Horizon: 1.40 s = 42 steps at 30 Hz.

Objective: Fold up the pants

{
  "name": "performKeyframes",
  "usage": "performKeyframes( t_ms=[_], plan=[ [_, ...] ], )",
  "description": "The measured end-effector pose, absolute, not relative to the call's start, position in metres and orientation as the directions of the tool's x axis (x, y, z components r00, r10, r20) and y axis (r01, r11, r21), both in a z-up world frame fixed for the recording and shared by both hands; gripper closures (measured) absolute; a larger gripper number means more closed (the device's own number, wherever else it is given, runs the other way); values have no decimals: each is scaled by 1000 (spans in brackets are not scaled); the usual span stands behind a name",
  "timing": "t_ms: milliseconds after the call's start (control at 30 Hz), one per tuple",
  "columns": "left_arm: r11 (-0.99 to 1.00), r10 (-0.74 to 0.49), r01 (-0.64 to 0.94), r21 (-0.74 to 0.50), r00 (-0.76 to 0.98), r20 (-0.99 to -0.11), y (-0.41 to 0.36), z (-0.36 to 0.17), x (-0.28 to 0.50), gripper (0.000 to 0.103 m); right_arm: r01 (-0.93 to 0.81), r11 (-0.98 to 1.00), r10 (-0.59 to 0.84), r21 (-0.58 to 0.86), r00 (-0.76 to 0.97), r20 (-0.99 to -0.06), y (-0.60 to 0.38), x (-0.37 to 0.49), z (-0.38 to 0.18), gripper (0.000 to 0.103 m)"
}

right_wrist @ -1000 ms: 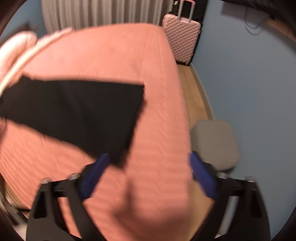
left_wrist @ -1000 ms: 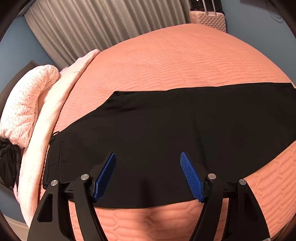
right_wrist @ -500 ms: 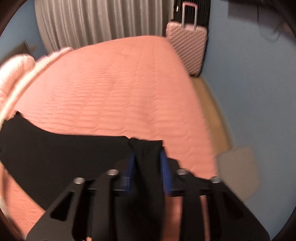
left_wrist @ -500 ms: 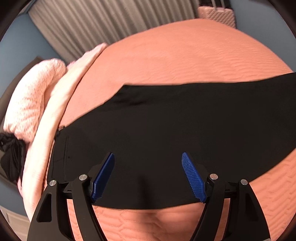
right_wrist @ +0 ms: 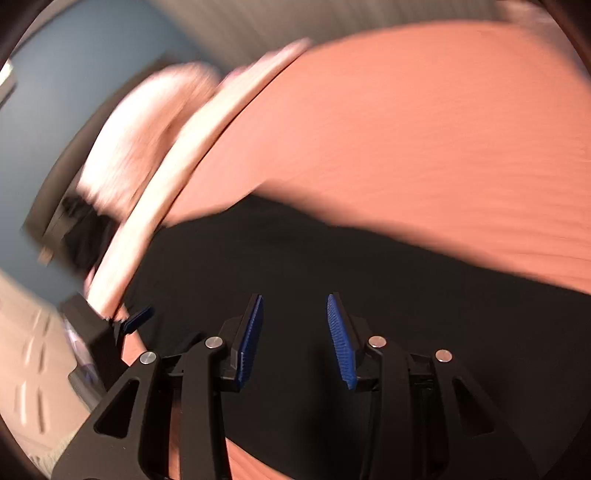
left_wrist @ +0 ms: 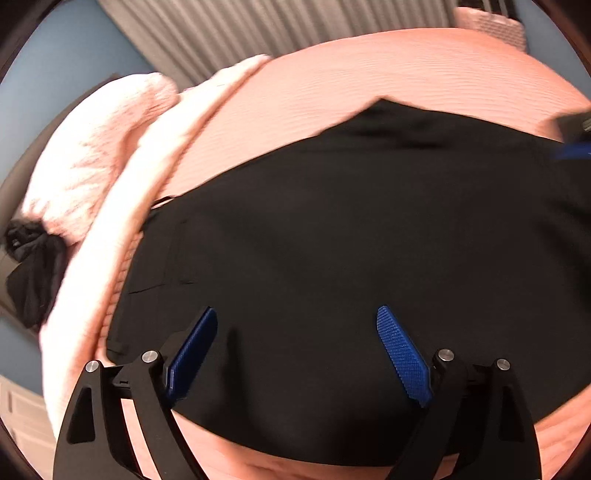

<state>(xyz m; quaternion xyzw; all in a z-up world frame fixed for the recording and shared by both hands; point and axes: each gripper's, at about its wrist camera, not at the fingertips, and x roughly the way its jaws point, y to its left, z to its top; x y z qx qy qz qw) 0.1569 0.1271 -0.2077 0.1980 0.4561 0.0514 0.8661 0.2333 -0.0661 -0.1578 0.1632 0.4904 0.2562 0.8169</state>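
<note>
Black pants (left_wrist: 332, 258) lie spread flat on the salmon quilted bedspread (left_wrist: 406, 81), their waistband end just beside the pale pink pillows (left_wrist: 96, 173). Left gripper (left_wrist: 295, 332) sits over the pants' near edge, jaws spread wide, nothing between them. Right gripper (right_wrist: 294, 325) also sits over the pants, jaws parted with a gap, holding nothing. The right wrist view is motion-blurred. Grey curtain (left_wrist: 277, 29) hangs beyond the pants.
</note>
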Motion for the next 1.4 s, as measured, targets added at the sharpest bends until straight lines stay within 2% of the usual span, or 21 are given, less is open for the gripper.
performKeyframes(
  t_ms=[67, 133, 167, 200, 233, 267, 300, 333, 433, 600, 700, 800, 833, 900, 1000, 1033, 1133, 1233, 1300, 1333, 1400],
  plan=[
    [916, 291, 60, 397, 583, -759, 151, -205, 162, 15, -340, 792, 601, 506, 289, -746, -17, 253, -172, 69],
    [930, 266, 58, 364, 578, -772, 177, -205, 170, 15, -445, 797, 562, 408, 297, -772, -6, 264, -174, 75],
    [931, 267, 51, 362, 584, -767, 186, -204, 173, 15, -440, 822, 523, 361, 333, -785, -23, 272, -170, 77],
    [925, 282, 41, 377, 591, -756, 194, -204, 176, 15, -344, 897, 408, 280, 393, -824, -51, 280, -165, 76],
    [916, 303, 33, 399, 596, -744, 205, -205, 180, 15, -278, 920, 376, 277, 423, -825, -75, 285, -159, 72],
    [917, 303, 29, 399, 602, -739, 211, -205, 183, 15, -207, 915, 404, 347, 481, -779, -111, 288, -140, 72],
    [922, 294, 22, 386, 609, -737, 218, -205, 186, 15, -216, 879, 474, 425, 489, -732, -125, 290, -128, 72],
    [931, 282, 11, 364, 611, -740, 226, -205, 190, 15, -258, 819, 571, 513, 455, -683, -131, 295, -120, 71],
    [947, 266, -19, 320, 603, -752, 234, -202, 199, 15, -332, 676, 735, 658, 240, -634, -112, 325, -136, 68],
    [948, 270, -30, 317, 601, -753, 237, -195, 187, 15, -385, 652, 726, 653, 71, -684, -80, 359, -169, 68],
    [941, 286, -32, 337, 608, -741, 249, -193, 181, 16, -388, 548, 792, 741, -44, -609, -69, 364, -184, 67],
    [950, 264, -31, 311, 612, -746, 253, -195, 177, 15, -370, 504, 822, 780, -73, -565, -84, 369, -184, 67],
    [952, 259, -32, 304, 612, -747, 255, -196, 180, 15, -336, 463, 854, 820, -78, -514, -85, 376, -187, 67],
    [955, 253, -39, 293, 618, -744, 259, -200, 186, 15, -307, 451, 871, 838, -56, -489, -99, 389, -189, 67],
    [948, 270, -43, 315, 629, -729, 255, -202, 197, 15, -365, 514, 819, 776, -59, -570, -80, 395, -195, 67],
    [944, 278, -41, 326, 630, -725, 253, -202, 202, 15, -380, 509, 823, 772, -48, -566, -82, 394, -193, 70],
    [931, 297, -28, 364, 640, -709, 249, -205, 222, 15, -315, 473, 876, 823, 65, -479, -125, 407, -190, 82],
    [917, 339, -64, 395, 650, -680, 249, -210, 242, 15, -200, 545, 832, 814, 254, -494, -172, 405, -195, 78],
    [914, 351, -82, 398, 653, -672, 254, -210, 254, 15, -178, 447, 846, 877, 401, -350, -209, 392, -178, 77],
    [913, 357, -86, 400, 646, -675, 257, -208, 257, 15, -202, 449, 837, 870, 435, -331, -216, 380, -163, 77],
    [904, 382, -119, 410, 652, -655, 262, -198, 255, 15, -307, 471, 859, 827, 372, -351, -203, 359, -141, 77]
  ],
)
